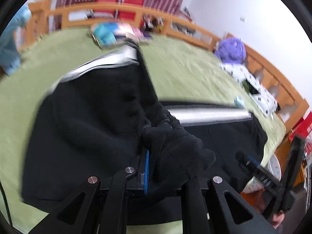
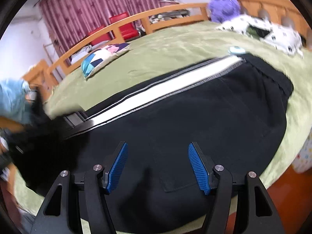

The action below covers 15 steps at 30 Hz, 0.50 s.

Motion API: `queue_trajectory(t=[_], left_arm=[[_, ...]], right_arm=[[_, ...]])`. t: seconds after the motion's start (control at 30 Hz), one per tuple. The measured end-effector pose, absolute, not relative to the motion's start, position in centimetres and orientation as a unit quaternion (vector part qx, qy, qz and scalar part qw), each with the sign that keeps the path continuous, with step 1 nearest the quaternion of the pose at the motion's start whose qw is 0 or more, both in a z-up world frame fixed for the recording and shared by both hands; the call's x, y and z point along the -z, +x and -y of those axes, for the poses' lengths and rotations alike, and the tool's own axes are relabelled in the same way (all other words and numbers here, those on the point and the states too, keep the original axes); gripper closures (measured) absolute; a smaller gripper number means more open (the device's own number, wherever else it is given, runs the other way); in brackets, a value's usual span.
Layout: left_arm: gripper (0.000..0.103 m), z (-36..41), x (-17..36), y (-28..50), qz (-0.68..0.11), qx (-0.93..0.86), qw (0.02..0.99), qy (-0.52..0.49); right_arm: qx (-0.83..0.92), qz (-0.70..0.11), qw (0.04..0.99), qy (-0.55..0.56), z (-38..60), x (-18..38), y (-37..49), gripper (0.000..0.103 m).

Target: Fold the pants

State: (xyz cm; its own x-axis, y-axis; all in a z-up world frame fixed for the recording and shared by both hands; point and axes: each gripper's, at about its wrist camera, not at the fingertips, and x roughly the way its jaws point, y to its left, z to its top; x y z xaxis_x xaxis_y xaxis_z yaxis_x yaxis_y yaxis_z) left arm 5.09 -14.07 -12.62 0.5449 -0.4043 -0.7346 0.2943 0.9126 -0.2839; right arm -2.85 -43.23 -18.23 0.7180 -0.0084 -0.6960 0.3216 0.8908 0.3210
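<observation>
Black pants (image 2: 195, 107) with a white side stripe (image 2: 165, 83) lie on a green bed cover (image 2: 165, 44). In the left wrist view my left gripper (image 1: 156, 156) is shut on a bunched fold of the black pants (image 1: 87, 117) and holds that part lifted over the rest. The white stripe (image 1: 210, 115) shows to the right of it. My right gripper (image 2: 158, 167) is open and empty, its blue pads (image 2: 117, 167) just above the pants' near part. It also shows in the left wrist view (image 1: 253, 163) at the right edge.
A patterned cushion (image 2: 103, 56) lies on the far side of the bed. A purple plush (image 2: 224, 5) and a spotted white cloth (image 2: 263, 29) lie at the back right. A wooden rail (image 2: 156, 17) borders the bed. A small teal object (image 2: 237, 50) sits by the waistband.
</observation>
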Motion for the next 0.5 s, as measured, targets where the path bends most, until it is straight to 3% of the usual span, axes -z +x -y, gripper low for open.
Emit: queue_trajectory(t=[0.17,0.3,0.37,0.5], left_arm=[[0.085,15.4,15.6,4.2,-0.489,0.186,0.852,-0.018],[0.047,12.9,14.2,2.8,-0.475,0.199,0.857,-0.029],[0.041,11.7,13.5,2.0,-0.461,0.188,0.867,-0.022],[0.038,9.4,12.6,0.9,-0.442,0.178,0.879,-0.022]], right_arm=[[0.065,-0.373,0.897,0.227,42.8,18.7,-2.6,0.039],[0.027,-0.385,0.896,0.22,40.6,18.9,-1.6,0.039],[0.004,-0.391,0.894,0.217,39.2,18.9,-0.8,0.039],[-0.027,-0.388,0.896,0.214,36.2,18.2,0.4,0.039]])
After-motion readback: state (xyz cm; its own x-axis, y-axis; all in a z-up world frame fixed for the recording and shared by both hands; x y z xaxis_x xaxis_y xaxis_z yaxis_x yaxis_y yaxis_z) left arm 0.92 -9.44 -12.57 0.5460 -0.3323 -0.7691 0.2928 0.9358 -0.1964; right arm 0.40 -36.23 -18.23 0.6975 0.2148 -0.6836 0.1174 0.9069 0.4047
